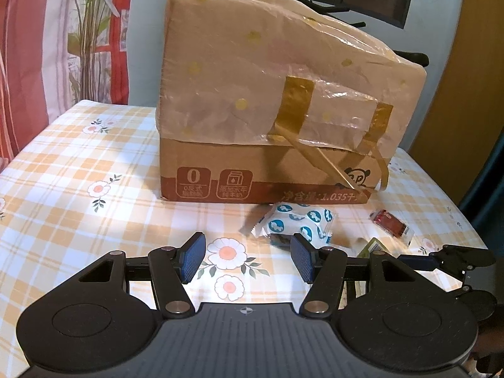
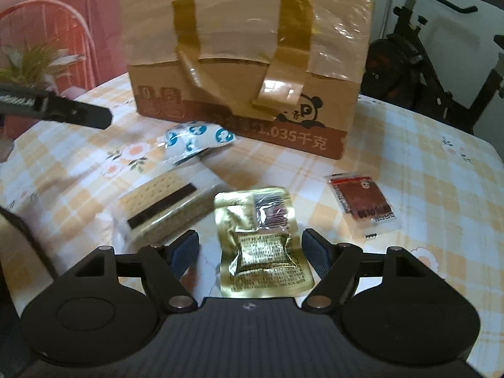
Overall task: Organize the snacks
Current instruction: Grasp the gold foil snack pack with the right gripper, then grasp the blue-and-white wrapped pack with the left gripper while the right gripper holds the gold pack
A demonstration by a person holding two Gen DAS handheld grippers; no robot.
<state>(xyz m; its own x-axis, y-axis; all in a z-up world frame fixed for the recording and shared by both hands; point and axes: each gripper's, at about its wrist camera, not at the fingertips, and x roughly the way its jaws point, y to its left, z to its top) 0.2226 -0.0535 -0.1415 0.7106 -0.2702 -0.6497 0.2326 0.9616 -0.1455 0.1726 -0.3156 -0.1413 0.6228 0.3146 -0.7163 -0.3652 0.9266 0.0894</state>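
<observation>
A tall cardboard box (image 1: pixel 267 100), wrapped in clear film and gold tape, stands mid-table. In front of it lies a white packet with blue spots (image 1: pixel 296 223), with a red packet (image 1: pixel 390 222) to its right. My left gripper (image 1: pixel 247 256) hovers open over the tablecloth, nothing between its fingers. In the right wrist view a gold foil packet (image 2: pixel 264 249) lies flat on the cloth between the open fingers of my right gripper (image 2: pixel 252 253). A cracker pack (image 2: pixel 167 208) lies to its left and the red packet (image 2: pixel 362 198) to its right. The spotted packet (image 2: pixel 195 140) rests by the box (image 2: pixel 252 47).
The table carries an orange checked flowered cloth (image 1: pixel 78 173). An exercise bike (image 2: pixel 425 63) stands behind the table's right side. A potted plant (image 2: pixel 31 63) and red fabric sit at the left. The left gripper's finger (image 2: pixel 63 110) reaches in from the left of the right wrist view.
</observation>
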